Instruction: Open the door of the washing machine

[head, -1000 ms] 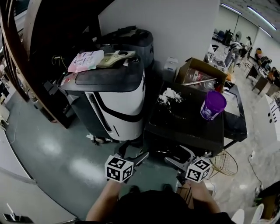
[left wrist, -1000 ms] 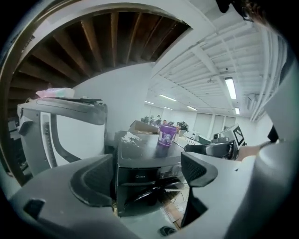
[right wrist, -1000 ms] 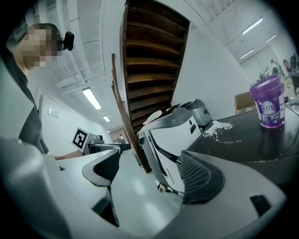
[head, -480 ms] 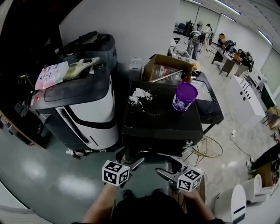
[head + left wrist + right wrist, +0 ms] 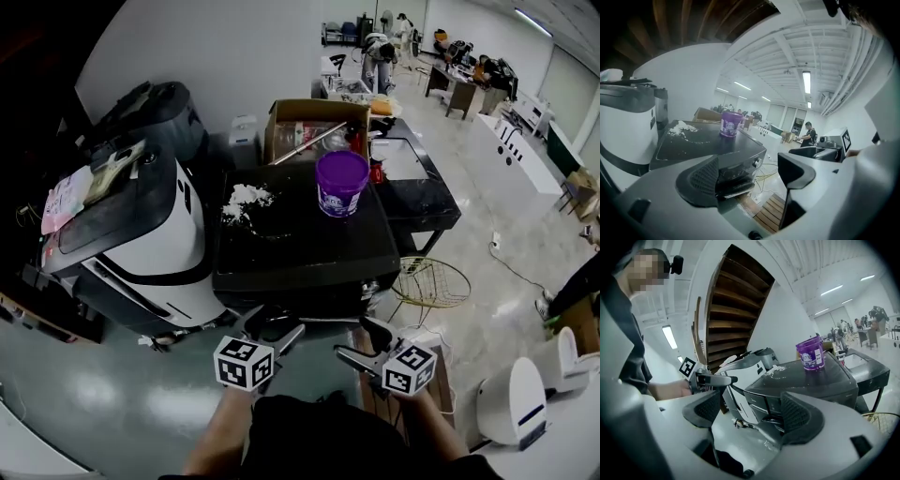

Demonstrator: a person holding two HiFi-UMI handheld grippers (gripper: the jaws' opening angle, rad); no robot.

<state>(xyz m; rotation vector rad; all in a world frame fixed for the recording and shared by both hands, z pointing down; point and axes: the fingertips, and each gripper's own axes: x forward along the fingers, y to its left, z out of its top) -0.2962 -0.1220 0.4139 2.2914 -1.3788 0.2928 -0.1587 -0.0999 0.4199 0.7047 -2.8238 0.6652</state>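
The washing machine [image 5: 300, 248] is a black front-loader with a flat black top. On that top stand a purple tub [image 5: 341, 183] and a patch of white powder [image 5: 246, 199]. Its door is hidden below the top's front edge in the head view. My left gripper [image 5: 274, 328] hangs just before the machine's front; its jaws are closing with nothing between them. My right gripper [image 5: 361, 342] is beside it, open and empty. The left gripper view looks past its jaws [image 5: 750, 176] at the control panel [image 5: 752, 164]. The right gripper [image 5: 752, 411] faces the machine's front corner [image 5: 764, 406].
A white-and-black machine [image 5: 141, 253] stands at the washer's left. A cardboard box [image 5: 314, 122] sits behind it, a black table [image 5: 412, 187] at the right. A wire basket [image 5: 433, 281] and a wooden pallet [image 5: 370, 380] lie on the floor. People work far back.
The view has swung right, so the black washing machine now lies straight ahead. Both grippers have moved with it, from before the white machine to before the washer's front.
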